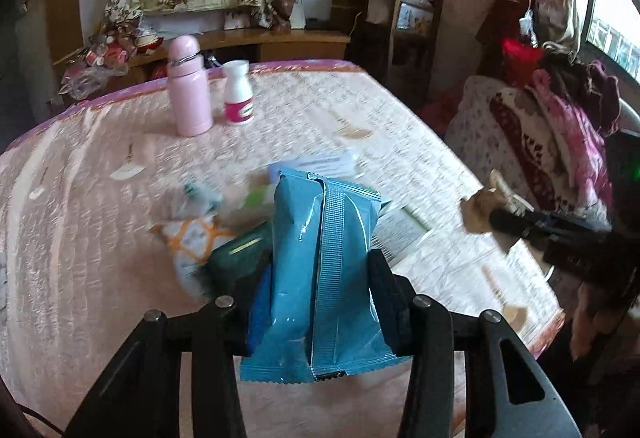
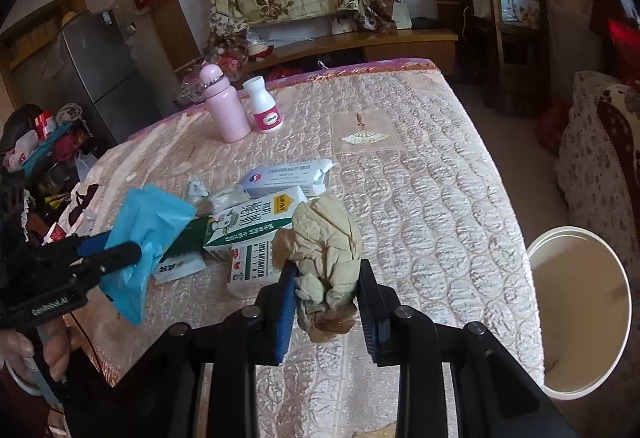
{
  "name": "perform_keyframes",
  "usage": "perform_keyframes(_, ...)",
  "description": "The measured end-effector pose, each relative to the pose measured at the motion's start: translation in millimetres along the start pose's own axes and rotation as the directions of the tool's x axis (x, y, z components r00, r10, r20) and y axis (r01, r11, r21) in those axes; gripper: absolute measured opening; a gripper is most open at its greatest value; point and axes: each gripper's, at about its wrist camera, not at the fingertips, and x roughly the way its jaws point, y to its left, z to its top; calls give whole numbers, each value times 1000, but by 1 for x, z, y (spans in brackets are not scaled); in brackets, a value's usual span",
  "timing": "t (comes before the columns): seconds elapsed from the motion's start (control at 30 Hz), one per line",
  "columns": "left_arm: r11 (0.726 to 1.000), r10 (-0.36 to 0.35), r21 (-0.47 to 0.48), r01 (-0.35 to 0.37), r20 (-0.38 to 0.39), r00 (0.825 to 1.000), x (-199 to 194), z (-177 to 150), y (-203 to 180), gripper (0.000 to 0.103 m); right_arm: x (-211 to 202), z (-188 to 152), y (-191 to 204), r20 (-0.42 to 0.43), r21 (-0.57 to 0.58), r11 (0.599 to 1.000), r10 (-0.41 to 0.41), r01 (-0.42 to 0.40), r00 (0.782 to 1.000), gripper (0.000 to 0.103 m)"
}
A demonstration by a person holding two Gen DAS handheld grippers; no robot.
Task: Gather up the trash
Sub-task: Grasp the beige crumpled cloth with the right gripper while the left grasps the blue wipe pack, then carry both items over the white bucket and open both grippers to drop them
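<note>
Blue plastic, glossy and crinkled, fills the left wrist view: a sealed snack wrapper [image 1: 316, 278] stands with its long axis running away from the camera, its back seam facing up and its serrated end nearest the lens. The left gripper [image 1: 316, 302] is clamped on it, one finger on each side of its lower half, above the near part of the table. It looks light, slippery and easily crushed, so a hold across the flat middle seems safer than one at a slick edge. In the right wrist view, the right gripper [image 2: 326, 302] is closed on a crumpled beige paper wad [image 2: 326, 262], soft and almost weightless by the look of it, pinched near its lower end with the bulk rising above the blue pads. More trash lies on the quilted pink tablecloth [image 2: 420, 198]: a green and white carton [image 2: 248, 230], a white box [image 2: 284, 178] behind it and small wrappers beside them. A pink flask [image 2: 226, 106] and a white pill bottle [image 2: 264, 106] stand near the far edge. A white bin [image 2: 580, 310] sits on the floor just beside the table's right edge, probably where both pieces belong.
</note>
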Motion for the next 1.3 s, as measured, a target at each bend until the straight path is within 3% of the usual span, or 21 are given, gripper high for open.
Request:
perform_keyframes(0.3, 997, -74, 25, 74, 7, 997, 24, 18, -61, 47, -19, -5, -25, 33, 8, 996, -91, 90, 995, 31)
perform_keyframes(0.53, 990, -125, 64, 125, -1, 992, 40, 30, -118, 48, -41, -13, -70, 51, 75, 984, -167, 163, 985, 32)
perform_keyframes(1.03, 969, -194, 144, 202, -72, 978, 98, 44, -238, 48, -77, -40, -196, 12, 260, 911, -334, 320, 942, 32)
perform_keyframes(1.3, 965, -189, 162, 207, -116, 975, 131, 45, -268, 48, -74, -50, -240, -31, 320, 870, -385, 374, 922, 32)
